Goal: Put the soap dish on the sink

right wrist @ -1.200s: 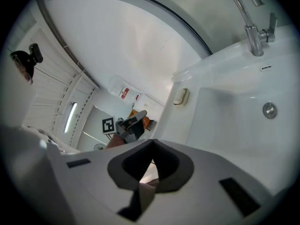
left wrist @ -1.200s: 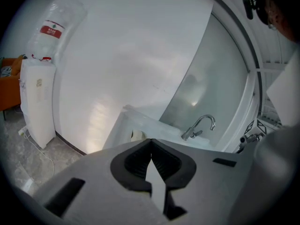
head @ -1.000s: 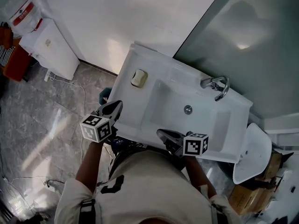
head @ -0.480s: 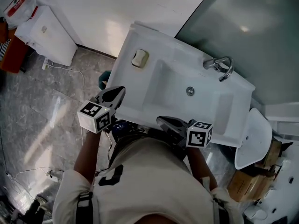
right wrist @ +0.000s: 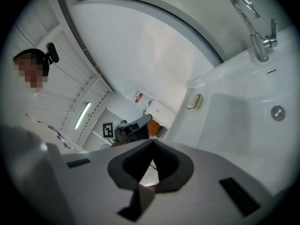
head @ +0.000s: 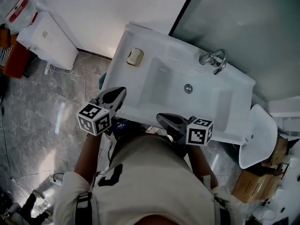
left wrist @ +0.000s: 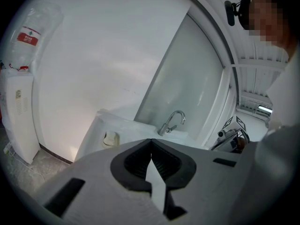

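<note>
Head view: the soap dish (head: 135, 56) is seen resting on the left ledge of the sink (head: 132, 93), near the back corner, well apart from the faucet (head: 213, 60). It has kept that same spot on the ledge over the last second. The left gripper (head: 116, 95) and right gripper (head: 164, 120) are held at the sink's near edge, away from the dish. Only a small drift is noted: the left one has lifted a little, and the sink has slid in the frame as the head turned.

Left gripper view: the jaws are pressed together at the tips, with nothing between them. The dish is seen beyond, on the ledge, to the left of the faucet.

Right gripper view: these jaws are likewise closed and empty. The dish shows on the far ledge, with the basin and its drain (right wrist: 278, 112) in between.

Judgement: with the dish seated on the sink and neither claw carrying anything, the placement appears to be already done. The slight lift is read as retreat, not a fresh approach.
</note>
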The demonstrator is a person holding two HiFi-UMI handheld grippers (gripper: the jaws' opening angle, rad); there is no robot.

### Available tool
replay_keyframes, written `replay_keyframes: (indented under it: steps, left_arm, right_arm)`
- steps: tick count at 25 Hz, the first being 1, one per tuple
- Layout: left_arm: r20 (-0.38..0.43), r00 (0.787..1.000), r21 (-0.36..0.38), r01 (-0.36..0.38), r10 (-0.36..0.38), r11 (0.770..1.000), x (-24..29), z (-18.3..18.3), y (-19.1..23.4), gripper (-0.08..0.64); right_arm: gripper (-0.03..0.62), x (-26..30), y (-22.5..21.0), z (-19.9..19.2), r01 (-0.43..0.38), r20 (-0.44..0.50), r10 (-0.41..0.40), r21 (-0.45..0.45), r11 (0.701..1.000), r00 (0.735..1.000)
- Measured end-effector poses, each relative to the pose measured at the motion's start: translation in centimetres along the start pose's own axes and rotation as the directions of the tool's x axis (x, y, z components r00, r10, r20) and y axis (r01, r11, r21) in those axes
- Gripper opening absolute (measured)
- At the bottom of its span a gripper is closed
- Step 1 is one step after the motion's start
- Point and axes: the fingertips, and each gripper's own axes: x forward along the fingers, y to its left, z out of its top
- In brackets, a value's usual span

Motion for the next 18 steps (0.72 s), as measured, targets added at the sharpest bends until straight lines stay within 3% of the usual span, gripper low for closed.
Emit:
replay_keyframes:
  steps: [5, 13, 18]
  left_arm:
    - [-0.022, 0.999, 0.026, 0.048, -0.048, 0.999, 1.3, -0.5, -4.2, 0.02]
    - [-0.068, 0.99, 0.071, 0.126, -0.121, 0.99, 3.7, -1.8, -10.2, 0.02]
    - [-0.038, 0.977, -0.046, 0.208, -0.21, 0.977, 3.4, -1.5, -13.4, 0.02]
  right_arm:
    - [0.011, -2.8, -0.6, -0.4, -0.024, 0.046, 0.022, 0.044, 0.999, 0.999]
    - [0.011, -6.4, -1.1, -0.6, -0.008, 0.107, 0.007, 0.013, 1.0, 0.994]
    - [0.011, -8.8, -1.9, -1.5, 0.009, 0.14, -0.017, 0.062, 0.998, 0.99]
